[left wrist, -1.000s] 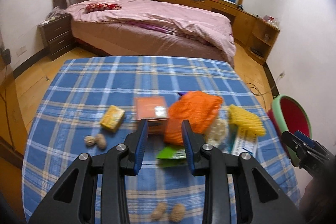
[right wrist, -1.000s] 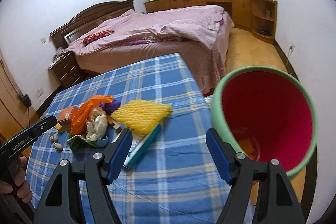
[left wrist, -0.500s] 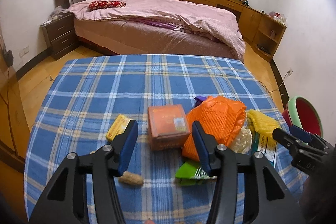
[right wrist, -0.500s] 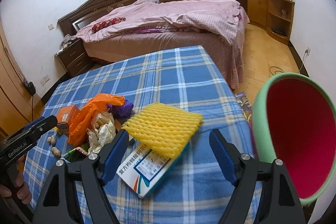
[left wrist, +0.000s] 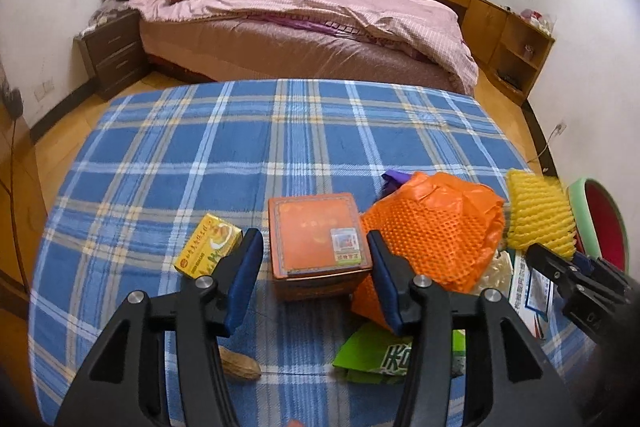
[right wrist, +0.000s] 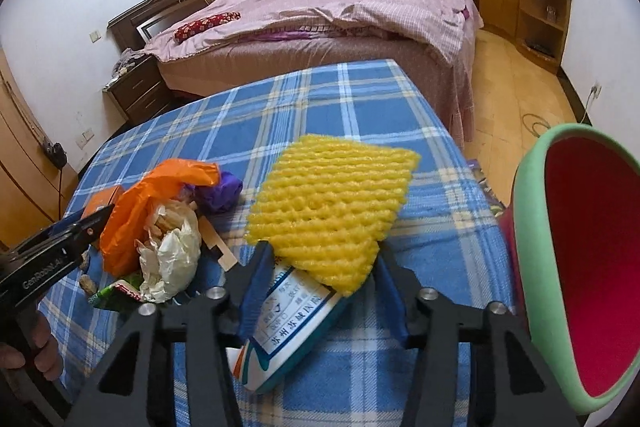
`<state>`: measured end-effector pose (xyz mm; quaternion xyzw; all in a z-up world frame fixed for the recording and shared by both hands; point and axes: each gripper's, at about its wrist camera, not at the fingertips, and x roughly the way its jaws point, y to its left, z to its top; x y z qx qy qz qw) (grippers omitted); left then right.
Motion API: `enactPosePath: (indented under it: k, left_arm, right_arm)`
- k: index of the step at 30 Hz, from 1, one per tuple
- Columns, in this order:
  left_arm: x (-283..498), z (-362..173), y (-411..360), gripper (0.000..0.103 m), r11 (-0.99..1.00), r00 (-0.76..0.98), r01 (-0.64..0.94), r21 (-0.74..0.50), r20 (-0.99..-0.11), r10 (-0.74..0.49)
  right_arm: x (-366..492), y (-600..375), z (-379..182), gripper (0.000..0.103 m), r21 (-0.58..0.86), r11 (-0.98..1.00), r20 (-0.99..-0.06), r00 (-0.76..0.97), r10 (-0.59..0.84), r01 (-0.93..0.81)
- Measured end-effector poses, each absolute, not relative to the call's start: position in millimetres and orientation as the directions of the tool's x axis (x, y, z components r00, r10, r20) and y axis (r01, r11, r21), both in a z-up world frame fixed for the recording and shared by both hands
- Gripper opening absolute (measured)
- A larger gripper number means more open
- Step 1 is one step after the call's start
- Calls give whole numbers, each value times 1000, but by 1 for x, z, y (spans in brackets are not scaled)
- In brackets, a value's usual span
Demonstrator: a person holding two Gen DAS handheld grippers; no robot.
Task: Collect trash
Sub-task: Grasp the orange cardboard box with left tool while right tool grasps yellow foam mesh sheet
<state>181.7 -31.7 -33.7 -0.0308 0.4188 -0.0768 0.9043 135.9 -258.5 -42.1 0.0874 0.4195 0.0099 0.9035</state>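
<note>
Nearest, the right hand-held gripper (right wrist: 320, 267) has just been closing its jaws around the yellow foam net (right wrist: 332, 203) and the medicine box (right wrist: 288, 319) beneath it; whether the pads press yet, I cannot tell. The left hand-held gripper (left wrist: 314, 267) stands spread, straddling the orange box (left wrist: 316, 243) without touching. Beyond, the orange bag (left wrist: 436, 227), wrappers and nuts lie uncollected on the surface (left wrist: 280, 131). The bin (right wrist: 580, 267) waits at its right edge, apparently holding little.

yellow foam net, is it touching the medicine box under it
Touching. The right wrist view shows the yellow foam net lying on the medicine box, its near corner draped over the printed face with no gap.
</note>
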Motion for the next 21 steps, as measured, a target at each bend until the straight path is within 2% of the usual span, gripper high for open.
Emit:
enactPosePath:
  k: [4, 5, 7, 8, 12, 21]
  left_arm:
    - [182, -36, -27, 48, 979, 628, 113, -170, -751, -203]
    - [180, -35, -26, 48, 978, 635, 115, -176, -744, -209]
    - [177, -32, -23, 48, 975, 647, 122, -185, -730, -220]
    - [175, -30, -22, 48, 974, 656, 126, -190, -720, -226]
    - [169, -19, -21, 47, 972, 680, 134, -192, -696, -231]
    - [151, 3, -17, 47, 965, 708, 147, -217, -658, -256]
  right_arm:
    - [135, -264, -41, 33, 187, 980, -745, 660, 97, 66]
    - [135, -266, -40, 29, 193, 979, -740, 666, 99, 69]
    - [134, -268, -37, 14, 195, 978, -732, 675, 96, 73]
    - [133, -269, -36, 11, 199, 977, -729, 677, 97, 75]
    - [129, -267, -34, 6, 212, 975, -721, 683, 113, 63]
    - [103, -262, -10, 5, 208, 977, -666, 738, 111, 41]
